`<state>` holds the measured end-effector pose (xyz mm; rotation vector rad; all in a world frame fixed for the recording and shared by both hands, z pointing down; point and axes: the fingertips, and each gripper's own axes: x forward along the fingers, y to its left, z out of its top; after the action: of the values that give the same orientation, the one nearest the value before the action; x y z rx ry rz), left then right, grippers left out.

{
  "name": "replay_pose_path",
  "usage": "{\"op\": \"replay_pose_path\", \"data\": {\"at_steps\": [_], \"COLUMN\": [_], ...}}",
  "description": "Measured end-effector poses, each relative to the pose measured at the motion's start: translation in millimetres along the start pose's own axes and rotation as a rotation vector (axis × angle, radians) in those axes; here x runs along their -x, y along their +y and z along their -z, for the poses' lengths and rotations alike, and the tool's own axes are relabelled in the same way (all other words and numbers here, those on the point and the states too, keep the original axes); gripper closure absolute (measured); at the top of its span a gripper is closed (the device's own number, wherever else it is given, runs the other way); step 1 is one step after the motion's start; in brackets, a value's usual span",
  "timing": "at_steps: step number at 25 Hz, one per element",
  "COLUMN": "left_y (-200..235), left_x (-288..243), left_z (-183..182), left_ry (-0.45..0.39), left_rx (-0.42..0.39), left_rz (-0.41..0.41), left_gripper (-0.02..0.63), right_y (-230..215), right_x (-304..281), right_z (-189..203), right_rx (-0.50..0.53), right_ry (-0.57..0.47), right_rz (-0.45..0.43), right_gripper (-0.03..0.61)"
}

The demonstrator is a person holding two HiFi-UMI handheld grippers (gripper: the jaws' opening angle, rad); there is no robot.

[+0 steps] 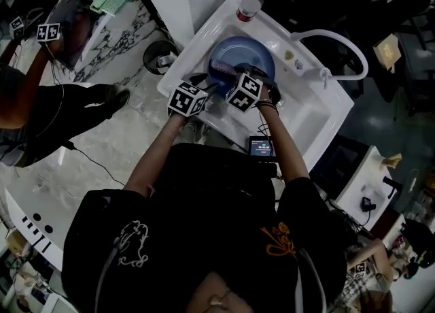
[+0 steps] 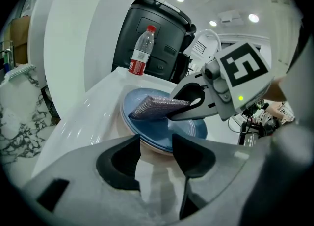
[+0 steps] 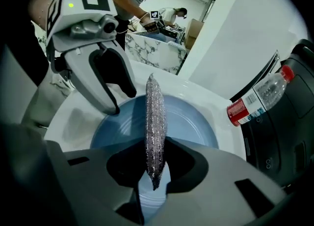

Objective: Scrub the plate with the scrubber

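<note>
Directly below you sits the white sink [image 1: 309, 118], with a marble-patterned surface [image 1: 115, 29] off to its left, well apart from the work. Inside the basin lies the blue plate [image 1: 253, 53], taking up much of the sink's far end. Your two tools meet over the near side of that plate. Your left tool [image 2: 156, 144] is released: its jaws stand apart with nothing between them, and their tips are just short of the plate's near rim, the white basin showing through the gap. Your right tool [image 3: 156, 158] is clenched on the scrubber [image 3: 156, 122], a flat silvery mesh pad gripped on edge. The pad reaches forward from the jaws out over the middle of the plate. From the left gripper view the pad slants down toward the plate's far-left part, but you cannot tell whether it actually touches the blue face. On the sink's far rim, just beyond the plate, a clear water bottle [image 1: 249, 5] with a red cap and red label stands upright. A small dark device [image 1: 262, 147] with a lit screen sits at the sink's near edge, beside your right forearm.
</note>
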<state>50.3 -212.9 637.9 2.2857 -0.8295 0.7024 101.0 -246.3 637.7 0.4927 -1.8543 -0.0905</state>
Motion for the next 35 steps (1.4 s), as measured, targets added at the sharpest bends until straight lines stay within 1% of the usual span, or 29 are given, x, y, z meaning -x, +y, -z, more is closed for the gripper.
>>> {"op": "replay_pose_path", "data": {"at_steps": [4, 12, 16, 19, 22, 27, 31, 35], "left_y": [0.2, 0.1, 0.1, 2.0, 0.5, -0.3, 0.2, 1.7], "left_x": [1.3, 1.4, 1.5, 2.2, 1.8, 3.2, 4.4, 5.8], "left_z": [0.0, 0.1, 0.2, 0.5, -0.2, 0.8, 2.7, 4.3], "left_ry": [0.002, 0.003, 0.002, -0.001, -0.005, -0.006, -0.006, -0.002], "left_rx": [-0.005, -0.015, -0.028, -0.036, -0.036, -0.04, -0.045, -0.046], "left_rz": [0.005, 0.012, 0.015, 0.013, 0.013, 0.011, 0.008, 0.003], "left_gripper": [0.408, 0.408, 0.408, 0.408, 0.408, 0.408, 0.408, 0.408], "right_y": [15.0, 41.7, 46.3, 40.2, 20.4, -28.3, -68.2, -99.8], "right_x": [7.3, 24.3, 27.7, 25.5, 24.8, 20.3, 12.9, 4.8], "right_z": [1.0, 10.6, 16.2, 13.1, 14.2, 28.8, 40.3, 36.6], "right_rx": [0.036, 0.127, 0.147, 0.151, 0.094, 0.023, 0.012, -0.007], "right_ry": [0.008, 0.03, 0.053, 0.059, 0.051, 0.082, 0.133, 0.137], "right_rz": [-0.042, -0.169, -0.221, -0.231, -0.197, -0.056, 0.056, 0.142], "right_gripper": [0.499, 0.499, 0.499, 0.499, 0.499, 0.499, 0.499, 0.499]}}
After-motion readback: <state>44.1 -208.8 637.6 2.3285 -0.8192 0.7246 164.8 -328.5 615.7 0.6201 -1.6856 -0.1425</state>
